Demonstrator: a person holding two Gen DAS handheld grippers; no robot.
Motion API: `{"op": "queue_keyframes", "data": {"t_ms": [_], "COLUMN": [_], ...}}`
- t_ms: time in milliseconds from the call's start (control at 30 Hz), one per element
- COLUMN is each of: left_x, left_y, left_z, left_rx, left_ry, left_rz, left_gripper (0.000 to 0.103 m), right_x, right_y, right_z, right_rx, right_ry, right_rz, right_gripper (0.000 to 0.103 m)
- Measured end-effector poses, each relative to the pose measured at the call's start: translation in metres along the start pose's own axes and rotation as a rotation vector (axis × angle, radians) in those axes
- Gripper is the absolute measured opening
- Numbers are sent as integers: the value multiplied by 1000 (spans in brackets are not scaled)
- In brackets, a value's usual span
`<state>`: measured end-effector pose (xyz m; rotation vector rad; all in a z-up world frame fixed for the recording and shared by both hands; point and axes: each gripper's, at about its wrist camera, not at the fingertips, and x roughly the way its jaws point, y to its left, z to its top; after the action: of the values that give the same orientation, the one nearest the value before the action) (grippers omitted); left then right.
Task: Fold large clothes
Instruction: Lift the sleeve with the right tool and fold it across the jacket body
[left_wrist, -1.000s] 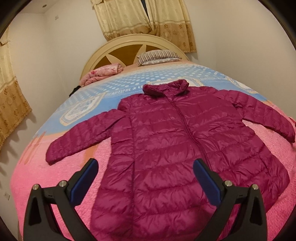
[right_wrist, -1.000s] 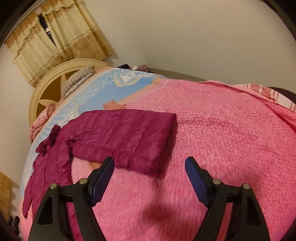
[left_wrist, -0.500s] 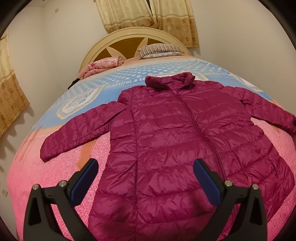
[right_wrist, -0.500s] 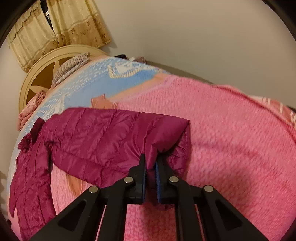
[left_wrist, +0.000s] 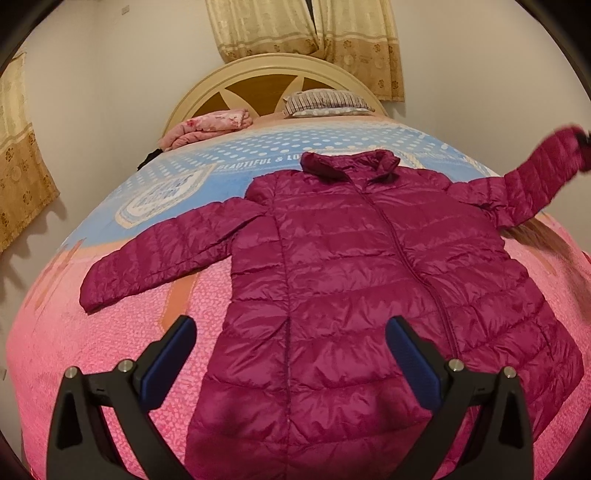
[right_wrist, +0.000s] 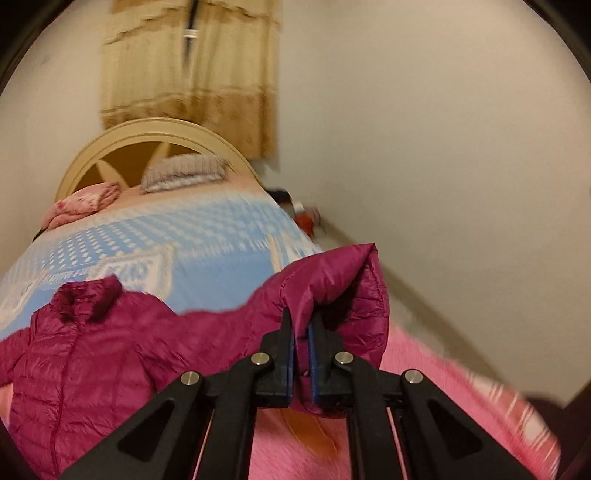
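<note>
The jacket (left_wrist: 369, 288) lies front up and zipped on the bed (left_wrist: 92, 350), hem toward us and collar toward the headboard (left_wrist: 266, 79). Nearest us, our left tongs (left_wrist: 291, 350) hang wide open over the jacket's hem, holding nothing. Beyond the hem, the jacket's body lies flat, and the sleeve on its left side (left_wrist: 173, 251) is spread out on the pink cover. Farther off, at the jacket's other side, our right tongs (right_wrist: 302, 332) have just been closing and are now clamped tight on the cuff (right_wrist: 332, 291) of the other sleeve, which hangs lifted clear of the bed. We judge that we are at the first fold, with the sleeve raised but not yet laid. Next we should carry that cuff across the jacket's chest, keep the sleeve untwisted, and set it down flat before letting go.
</note>
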<state>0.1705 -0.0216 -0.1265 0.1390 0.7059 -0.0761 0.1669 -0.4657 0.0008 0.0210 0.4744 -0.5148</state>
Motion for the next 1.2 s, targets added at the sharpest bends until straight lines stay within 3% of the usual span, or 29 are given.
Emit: {"op": "queue_keyframes", "data": {"t_ms": [167, 433, 867, 1200], "left_x": [5, 8, 15, 24], "left_y": [13, 34, 54, 64], "left_z": [-1, -6, -8, -10], "left_rx": [-24, -58, -74, -98], "left_ry": [8, 18, 29, 50], "left_rz": [9, 29, 60, 81], "left_gripper": [103, 103, 103, 103], "right_x": [-30, -61, -33, -14], "right_y": [72, 181, 285, 316], "right_z": [29, 29, -28, -59], "right_rx": [-168, -372, -496, -476], "right_ry": [-97, -184, -113, -37], "right_rz": [61, 180, 365, 439], "right_gripper": [5, 5, 5, 5]}}
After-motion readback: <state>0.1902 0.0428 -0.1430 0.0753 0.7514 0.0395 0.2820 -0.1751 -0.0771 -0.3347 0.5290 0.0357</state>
